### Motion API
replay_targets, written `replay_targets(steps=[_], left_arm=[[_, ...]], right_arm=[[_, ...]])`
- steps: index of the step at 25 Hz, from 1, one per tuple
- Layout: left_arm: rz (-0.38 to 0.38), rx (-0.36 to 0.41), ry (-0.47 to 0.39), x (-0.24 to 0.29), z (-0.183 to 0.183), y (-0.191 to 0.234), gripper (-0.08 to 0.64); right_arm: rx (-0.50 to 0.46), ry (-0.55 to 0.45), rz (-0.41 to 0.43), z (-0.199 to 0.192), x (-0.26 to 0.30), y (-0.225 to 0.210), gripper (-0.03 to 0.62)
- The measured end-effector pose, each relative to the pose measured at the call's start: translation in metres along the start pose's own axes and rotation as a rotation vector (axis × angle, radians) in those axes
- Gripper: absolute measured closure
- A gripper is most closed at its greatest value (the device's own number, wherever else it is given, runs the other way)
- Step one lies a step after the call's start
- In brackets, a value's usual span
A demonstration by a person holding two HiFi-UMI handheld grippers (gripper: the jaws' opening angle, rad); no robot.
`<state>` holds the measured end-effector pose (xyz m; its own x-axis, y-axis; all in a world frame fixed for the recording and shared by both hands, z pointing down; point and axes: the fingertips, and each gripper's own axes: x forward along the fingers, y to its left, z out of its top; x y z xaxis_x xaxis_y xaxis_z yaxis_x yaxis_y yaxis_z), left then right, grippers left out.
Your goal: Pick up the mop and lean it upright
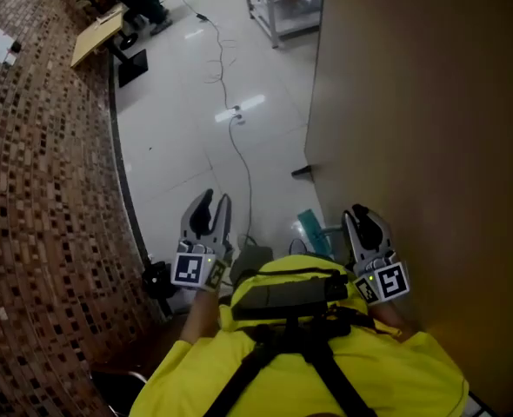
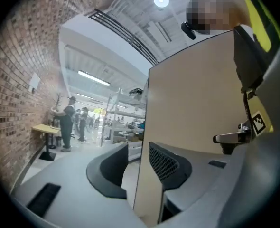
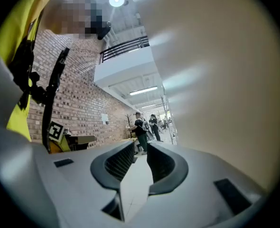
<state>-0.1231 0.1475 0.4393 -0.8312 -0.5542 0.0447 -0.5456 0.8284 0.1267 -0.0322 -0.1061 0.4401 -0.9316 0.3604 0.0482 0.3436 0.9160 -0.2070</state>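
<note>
Low in the frame, the left gripper holds its fingers wide and the right gripper holds them narrow, both empty, beside a beige wall.

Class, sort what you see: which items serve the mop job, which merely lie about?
Job: left tool, right tool, both open and empty; teal object beside right tool, possibly the mop.
Lying about: floor cable, wooden table, metal shelving.

brick wall left, beige partition right
</note>
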Motion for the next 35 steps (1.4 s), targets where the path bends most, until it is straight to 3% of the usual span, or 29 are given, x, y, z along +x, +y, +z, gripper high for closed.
replay_targets(steps=[4,8,12,14,16,20,22,29,31,35], left_arm=[[-0.221,-0.01,0.021,0.085,-0.007,-0.02,0.425],[-0.549,0.012,0.096,0.149,-0.021,-0.056,0.425],[-0.759,0.035,0.151,0.185,-0.029,-0.082,0.426],[-0.892,0.048,0.19,0.199,-0.034,-0.096,0.426],[-0.988,0.069,0.222,0.203,-0.039,-0.102,0.426],[-1.122,0.086,0.257,0.211,-0.057,-0.107,0.442],[-1.181,0.088,0.284,0.218,-0.066,-0.117,0.442],[-1.274,0.108,0.301,0.206,-0.06,-0.122,0.442],[-1.27,0.108,0.278,0.204,-0.055,-0.119,0.442],[-1.222,0.091,0.318,0.201,-0.058,-0.111,0.442]], right_arm=[[-0.041,-0.03,-0.171,0.008,0.002,-0.024,0.506],[-0.074,-0.076,-0.477,0.011,-0.018,-0.026,0.505],[-0.074,-0.084,-0.761,0.001,-0.036,-0.03,0.505],[-0.038,-0.065,-0.944,-0.016,-0.045,-0.022,0.427],[0.006,-0.029,-1.102,-0.043,-0.049,-0.016,0.424],[0.115,-0.005,-1.367,-0.116,-0.056,-0.036,0.424],[0.146,0.019,-1.446,-0.148,-0.054,-0.062,0.389],[0.211,0.059,-1.595,-0.193,-0.067,-0.12,0.403],[0.217,0.078,-1.611,-0.203,-0.071,-0.123,0.403],[0.187,0.104,-1.635,-0.209,-0.074,-0.122,0.482]])
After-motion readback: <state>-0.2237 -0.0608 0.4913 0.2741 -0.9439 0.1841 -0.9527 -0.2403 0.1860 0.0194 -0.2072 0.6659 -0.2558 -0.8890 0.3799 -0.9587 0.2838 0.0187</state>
